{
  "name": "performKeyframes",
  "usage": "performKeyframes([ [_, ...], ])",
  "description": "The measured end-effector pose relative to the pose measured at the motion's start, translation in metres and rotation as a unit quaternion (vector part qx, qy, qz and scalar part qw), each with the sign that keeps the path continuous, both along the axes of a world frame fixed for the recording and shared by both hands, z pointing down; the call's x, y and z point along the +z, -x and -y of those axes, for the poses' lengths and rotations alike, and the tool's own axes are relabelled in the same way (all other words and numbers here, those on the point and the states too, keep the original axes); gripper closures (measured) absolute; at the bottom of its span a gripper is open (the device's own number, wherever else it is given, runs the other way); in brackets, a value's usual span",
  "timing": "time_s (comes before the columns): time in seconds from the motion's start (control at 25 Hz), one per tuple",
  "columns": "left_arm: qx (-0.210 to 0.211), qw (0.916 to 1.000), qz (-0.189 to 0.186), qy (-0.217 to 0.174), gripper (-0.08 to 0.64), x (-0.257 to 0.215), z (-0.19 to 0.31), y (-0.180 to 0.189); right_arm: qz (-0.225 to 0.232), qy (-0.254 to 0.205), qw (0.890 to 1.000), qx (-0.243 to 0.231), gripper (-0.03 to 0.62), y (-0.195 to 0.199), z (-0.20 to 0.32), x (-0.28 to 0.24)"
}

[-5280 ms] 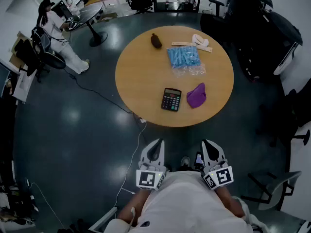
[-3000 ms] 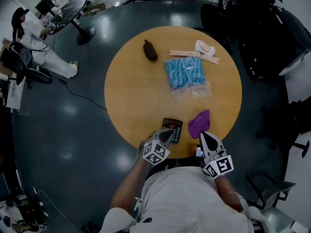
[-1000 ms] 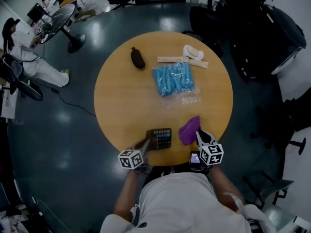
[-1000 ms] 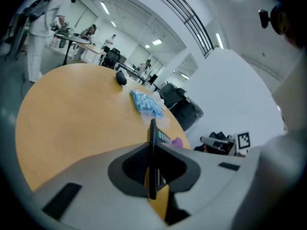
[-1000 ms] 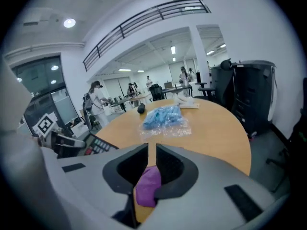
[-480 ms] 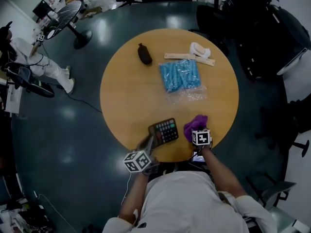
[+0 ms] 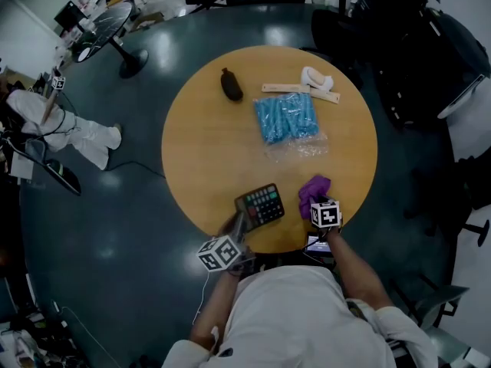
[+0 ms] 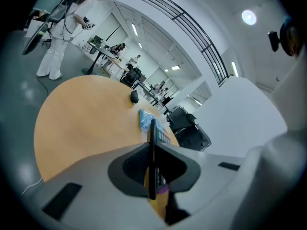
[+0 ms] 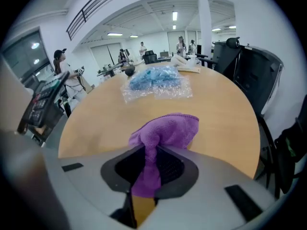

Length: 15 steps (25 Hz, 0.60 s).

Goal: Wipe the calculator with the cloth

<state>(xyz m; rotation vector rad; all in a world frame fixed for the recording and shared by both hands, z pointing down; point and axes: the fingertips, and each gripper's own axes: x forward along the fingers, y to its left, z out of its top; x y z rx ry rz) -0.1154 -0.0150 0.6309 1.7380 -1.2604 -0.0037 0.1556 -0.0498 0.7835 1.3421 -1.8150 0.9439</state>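
With the left hand-held gripper clamping the calculator by its near edge, tilted off the worktop, and the right hand-held gripper having just closed its jaws onto the purple cloth beside it, grasping looks done; next, the cloth must be carried across onto the calculator's face.

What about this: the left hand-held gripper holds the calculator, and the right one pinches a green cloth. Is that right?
No: the cloth is purple, not green, as the right gripper view shows. The left hand-held gripper does hold the calculator, and the right hand-held gripper has just been closing its jaws on the cloth.
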Motion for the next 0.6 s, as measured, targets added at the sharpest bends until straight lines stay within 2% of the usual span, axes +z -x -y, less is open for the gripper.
performKeyframes([
  [0.12, 0.002, 1.0, -0.005, -0.005, 0.515, -0.007, 0.004, -0.002, 0.022, -0.056, 0.998, -0.012, 0.517, 0.005, 0.004, -0.043],
  [0.24, 0.001, 0.9999, -0.009, -0.012, 0.515, -0.017, 0.009, -0.004, 0.063, -0.136, 0.987, -0.06, 0.517, 0.028, 0.005, -0.113],
  [0.32, 0.002, 0.9998, -0.012, -0.016, 0.515, -0.024, 0.011, -0.007, 0.074, -0.198, 0.971, -0.114, 0.518, 0.053, -0.005, -0.171],
  [0.44, 0.012, 0.9995, -0.012, -0.028, 0.515, -0.038, 0.015, -0.016, 0.075, -0.271, 0.938, -0.201, 0.518, 0.102, -0.023, -0.243],
  [0.52, 0.02, 0.999, -0.009, -0.038, 0.515, -0.047, 0.018, -0.023, 0.083, -0.296, 0.919, -0.246, 0.518, 0.135, -0.032, -0.271],
  [0.6, 0.027, 0.9984, -0.013, -0.047, 0.515, -0.055, 0.02, -0.031, 0.085, -0.307, 0.907, -0.276, 0.518, 0.16, -0.037, -0.28],
])
